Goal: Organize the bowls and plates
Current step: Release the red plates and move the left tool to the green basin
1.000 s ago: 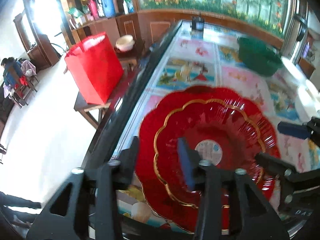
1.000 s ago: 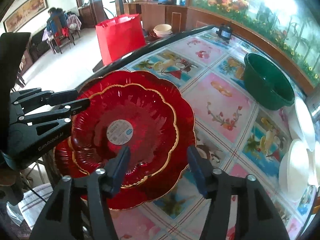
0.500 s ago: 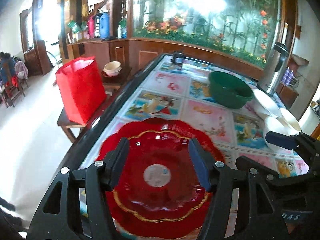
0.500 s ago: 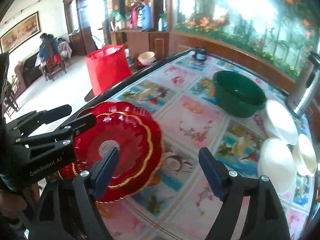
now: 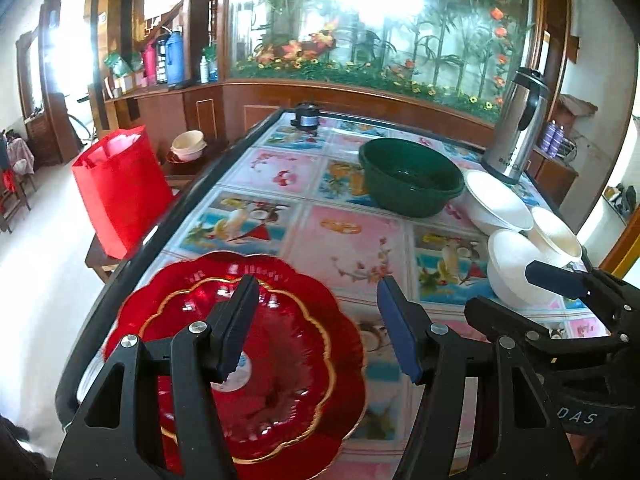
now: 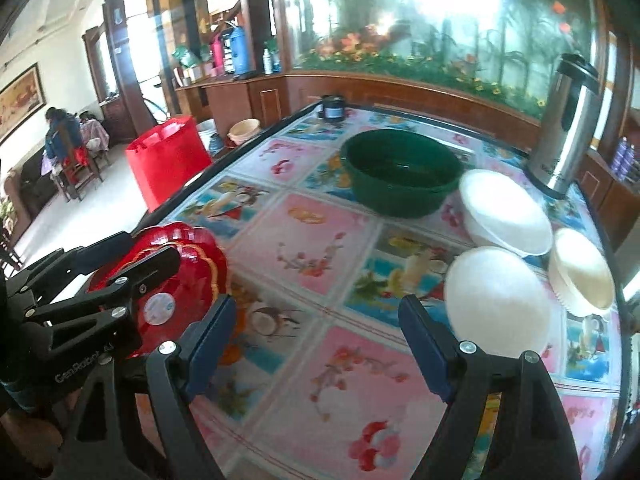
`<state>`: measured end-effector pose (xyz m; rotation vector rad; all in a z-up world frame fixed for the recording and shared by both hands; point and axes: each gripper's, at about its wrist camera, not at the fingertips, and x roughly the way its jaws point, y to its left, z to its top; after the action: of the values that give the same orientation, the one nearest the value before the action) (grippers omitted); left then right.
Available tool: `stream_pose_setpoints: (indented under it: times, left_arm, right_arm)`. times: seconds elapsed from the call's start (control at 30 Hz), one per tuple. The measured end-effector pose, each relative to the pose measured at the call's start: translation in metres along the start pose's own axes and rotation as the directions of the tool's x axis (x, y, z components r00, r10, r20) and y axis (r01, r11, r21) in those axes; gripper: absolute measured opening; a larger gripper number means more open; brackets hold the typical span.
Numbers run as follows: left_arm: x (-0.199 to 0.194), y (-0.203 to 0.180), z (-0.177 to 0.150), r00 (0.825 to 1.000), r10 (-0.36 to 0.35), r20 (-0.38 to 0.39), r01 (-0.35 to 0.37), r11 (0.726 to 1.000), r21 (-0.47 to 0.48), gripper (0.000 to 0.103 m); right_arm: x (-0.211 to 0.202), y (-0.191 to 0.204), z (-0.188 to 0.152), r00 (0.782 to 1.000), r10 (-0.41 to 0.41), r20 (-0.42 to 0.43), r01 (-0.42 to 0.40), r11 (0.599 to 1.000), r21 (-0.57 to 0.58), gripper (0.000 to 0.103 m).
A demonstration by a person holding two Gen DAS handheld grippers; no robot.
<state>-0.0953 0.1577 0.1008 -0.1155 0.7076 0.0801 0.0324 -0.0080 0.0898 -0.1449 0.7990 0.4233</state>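
Note:
Two red scalloped plates with gold rims (image 5: 280,368) lie stacked at the near left corner of the table; they show in the right wrist view (image 6: 188,264) too. My left gripper (image 5: 316,328) is open and empty above their right edge. My right gripper (image 6: 316,344) is open and empty over the table, to the right of the plates; it shows in the left wrist view (image 5: 556,276) too. Three white bowls sit upside down at the right: a large one (image 6: 504,216), a nearer one (image 6: 496,300) and a smaller cream one (image 6: 580,276).
A dark green basin (image 6: 400,172) stands mid-table. A steel thermos jug (image 6: 568,128) stands at the far right, a small black jar (image 6: 332,108) at the far edge. A red bag (image 6: 164,160) sits on a bench left of the table (image 6: 312,240).
Both grippers have pulled back and lifted away from the red plates, and both views have swung right toward the white bowls. The plates stay stacked on the table.

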Motion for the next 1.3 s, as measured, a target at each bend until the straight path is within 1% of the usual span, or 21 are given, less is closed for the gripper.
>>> stream_pose_setpoints:
  times: [0.13, 0.43, 0.53, 0.67, 0.97, 1.17, 1.3]
  left_arm:
    - [0.006, -0.011, 0.001, 1.0, 0.007, -0.001, -0.007, 1.0, 0.017, 0.062]
    - [0.017, -0.02, 0.004, 1.0, 0.01, -0.021, -0.009, 1.0, 0.024, 0.062]
    - [0.017, -0.024, 0.006, 1.0, 0.011, -0.017, -0.01, 1.0, 0.027, 0.062]
    - [0.018, -0.029, 0.012, 1.0, 0.006, -0.013, -0.006, 0.999, 0.035, 0.062]
    - [0.034, -0.042, 0.042, 1.0, 0.017, 0.001, -0.017, 0.999, 0.038, 0.062]
    - [0.059, -0.054, 0.069, 1.0, 0.022, -0.018, -0.021, 0.999, 0.042, 0.062]
    - [0.082, -0.059, 0.087, 0.998, 0.037, -0.043, -0.036, 0.999, 0.037, 0.062]
  right_arm:
    - [-0.001, -0.01, -0.001, 1.0, 0.0, 0.002, 0.0, 1.0, 0.021, 0.083]
    - [0.003, -0.026, -0.001, 1.0, -0.023, -0.009, 0.023, 0.999, 0.043, 0.083]
    - [0.004, -0.031, 0.0, 0.999, -0.043, -0.01, 0.043, 0.998, 0.045, 0.083]
    - [0.005, -0.037, 0.002, 0.999, -0.045, -0.013, 0.046, 0.998, 0.052, 0.083]
    - [0.017, -0.055, 0.011, 0.998, -0.061, -0.028, 0.063, 0.996, 0.064, 0.083]
    - [0.033, -0.07, 0.026, 0.996, -0.081, -0.042, 0.083, 0.995, 0.055, 0.083]
    - [0.046, -0.082, 0.039, 0.993, -0.1, -0.059, 0.102, 0.994, 0.042, 0.083]
